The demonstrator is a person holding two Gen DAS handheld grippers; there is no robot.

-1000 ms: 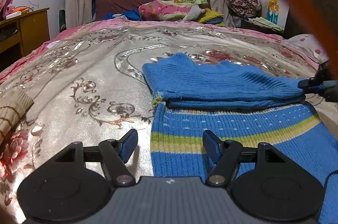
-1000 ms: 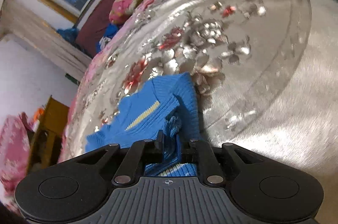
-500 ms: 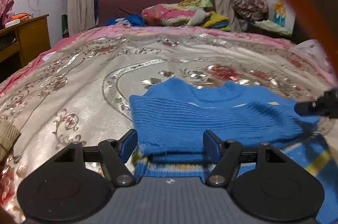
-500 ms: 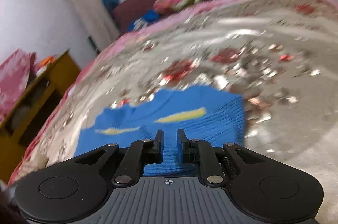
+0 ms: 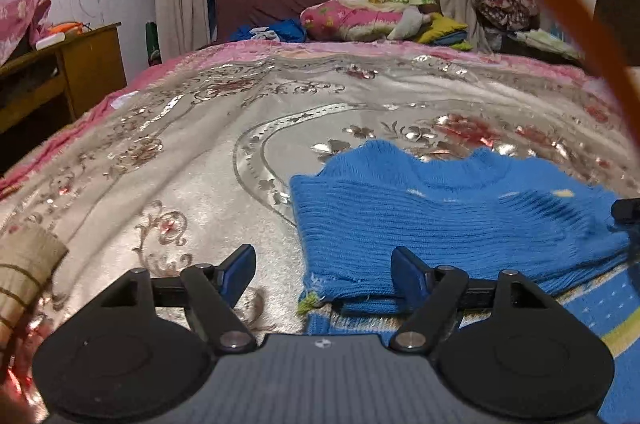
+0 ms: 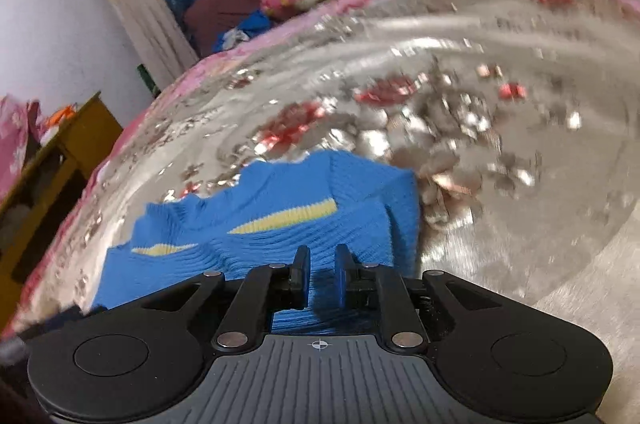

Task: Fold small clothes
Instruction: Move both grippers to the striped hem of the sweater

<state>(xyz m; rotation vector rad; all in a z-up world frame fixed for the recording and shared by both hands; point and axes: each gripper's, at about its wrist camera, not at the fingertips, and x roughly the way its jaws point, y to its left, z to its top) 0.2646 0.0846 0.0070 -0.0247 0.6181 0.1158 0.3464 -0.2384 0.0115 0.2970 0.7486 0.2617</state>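
Your blue sweater [image 5: 440,224] lies folded over itself on the bed [image 5: 180,159], its yellow-striped lower part under the fold. Your left hand-held gripper [image 5: 323,266] is spread wide at the sweater's near left corner, right finger over the folded edge, left finger over bare bedspread. Your right hand-held gripper [image 6: 321,274] stands narrow, slightly parted, over the sweater's [image 6: 280,224] near edge, gripping nothing.

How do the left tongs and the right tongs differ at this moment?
The left tongs stand wide open, while the right tongs leave only a narrow gap. The left tongs straddle the folded corner of the blue sweater, with bedspread on one side; the right tongs sit fully over the sweater. Neither visibly clamps fabric. Both have blue pads on black arms.
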